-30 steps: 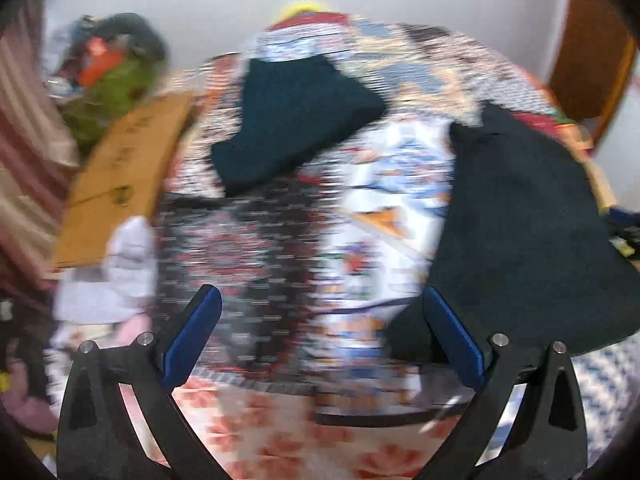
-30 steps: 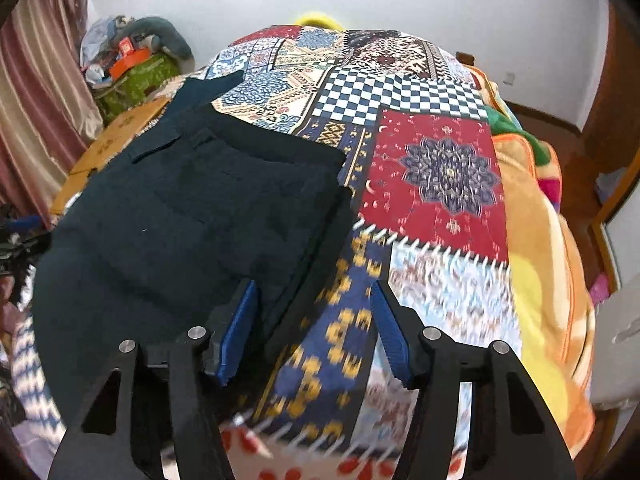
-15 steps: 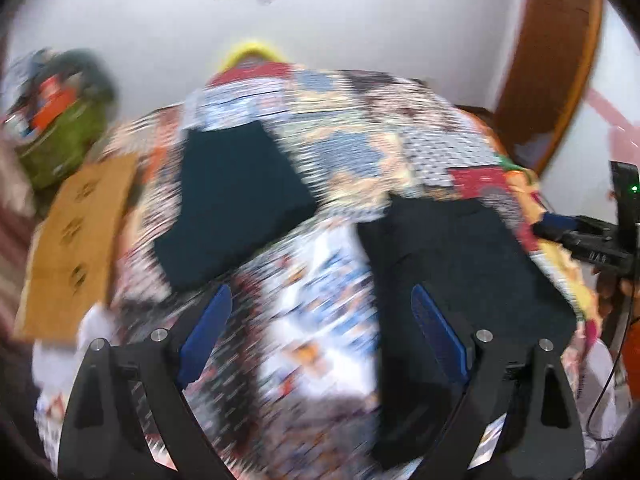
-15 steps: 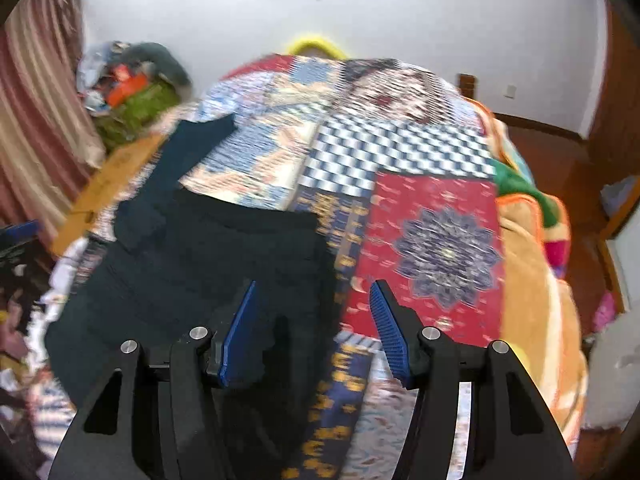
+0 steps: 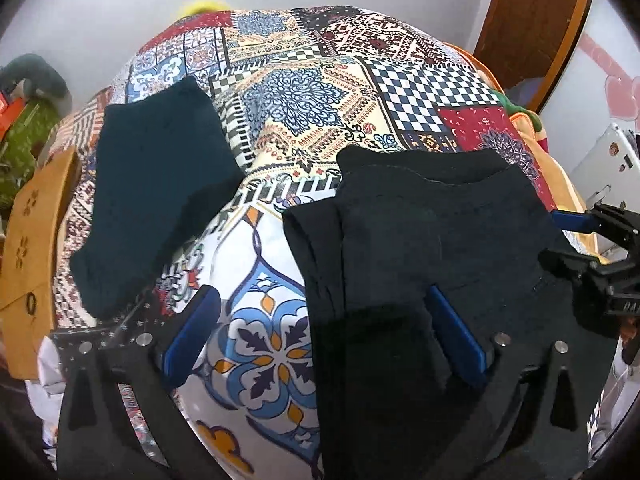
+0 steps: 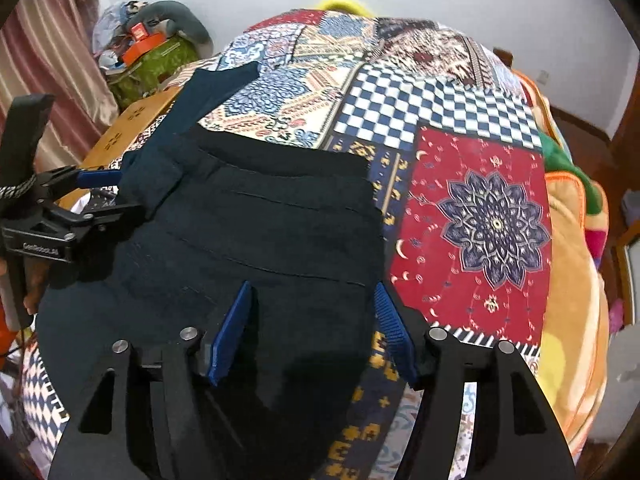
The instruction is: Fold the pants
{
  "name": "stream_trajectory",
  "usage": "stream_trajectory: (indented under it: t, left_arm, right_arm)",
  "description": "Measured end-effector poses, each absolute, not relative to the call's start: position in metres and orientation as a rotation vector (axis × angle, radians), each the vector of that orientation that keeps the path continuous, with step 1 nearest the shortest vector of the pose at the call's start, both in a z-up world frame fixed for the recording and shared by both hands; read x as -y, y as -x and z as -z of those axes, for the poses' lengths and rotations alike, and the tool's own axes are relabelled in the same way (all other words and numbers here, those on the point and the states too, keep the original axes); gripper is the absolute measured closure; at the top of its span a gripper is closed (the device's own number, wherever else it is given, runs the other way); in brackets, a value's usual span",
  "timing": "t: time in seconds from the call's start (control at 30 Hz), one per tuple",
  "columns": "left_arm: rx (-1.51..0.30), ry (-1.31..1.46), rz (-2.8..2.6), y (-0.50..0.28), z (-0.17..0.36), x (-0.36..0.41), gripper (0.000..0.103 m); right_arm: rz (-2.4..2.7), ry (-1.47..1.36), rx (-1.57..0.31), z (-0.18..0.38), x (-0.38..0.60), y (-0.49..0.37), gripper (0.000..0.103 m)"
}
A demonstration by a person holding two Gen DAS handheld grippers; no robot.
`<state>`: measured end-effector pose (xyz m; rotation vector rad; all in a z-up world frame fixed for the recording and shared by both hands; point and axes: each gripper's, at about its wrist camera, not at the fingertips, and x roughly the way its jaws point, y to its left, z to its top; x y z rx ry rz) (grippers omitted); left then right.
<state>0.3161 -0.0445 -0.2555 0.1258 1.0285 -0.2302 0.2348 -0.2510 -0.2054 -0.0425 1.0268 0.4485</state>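
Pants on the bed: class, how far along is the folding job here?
Done: the black pants lie folded in layers on the quilt. In hand: nothing; the left gripper and right gripper are open above them. Left: perhaps a final fold, judging by the long lower end.

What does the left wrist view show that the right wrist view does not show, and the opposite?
Only the left wrist view shows the whole folded dark teal garment lying apart from the pants, and the brown wooden door. Only the right wrist view shows the red star patch in full and the pink curtain. Both show the black pants on the patchwork bedspread, and both grippers, left and right, open and holding nothing.
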Motion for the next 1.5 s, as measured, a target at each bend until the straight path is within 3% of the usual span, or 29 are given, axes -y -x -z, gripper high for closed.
stream_trajectory:
  t: [0.27,0.6,0.67,0.9,1.0,1.13,1.27,1.37,1.5]
  left_arm:
    - [-0.998,-0.051,0.278,-0.287,0.213,0.027,0.001]
    - [-1.201,0.077,0.353,-0.296,0.264,0.032,0.0]
    - [-1.195,0.04,0.364,-0.301,0.266,0.041,0.0]
    - [-1.215,0.005,0.44,-0.321,0.268,0.07,0.001]
    - [-1.215,0.031,0.435,-0.328,0.268,0.07,0.006]
    - [-1.195,0.073,0.415,-0.33,0.262,0.065,0.03]
    - [-1.177,0.088,0.386,-0.327,0.256,0.059,0.048]
    - [-1.156,0.076,0.362,-0.321,0.249,0.058,0.059]
    - [-1.113,0.045,0.32,-0.304,0.24,0.057,0.068]
  right_arm:
    - [-0.438,-0.041,-0.995,0.181,0.278,-0.214,0.042]
    - [-0.503,-0.158,-1.096,0.221,0.275,-0.216,0.033]
    - [-0.517,-0.171,-1.111,0.228,0.276,-0.223,0.023]
    - [-0.613,-0.263,-1.197,0.244,0.277,-0.248,0.018]
    - [-0.632,-0.262,-1.192,0.244,0.272,-0.251,0.025]
    - [-0.664,-0.292,-1.187,0.238,0.265,-0.256,0.055]
    - [-0.651,-0.266,-1.165,0.229,0.257,-0.254,0.073]
    - [-0.626,-0.271,-1.135,0.223,0.255,-0.251,0.082]
    - [-0.613,-0.258,-1.098,0.212,0.248,-0.238,0.085]
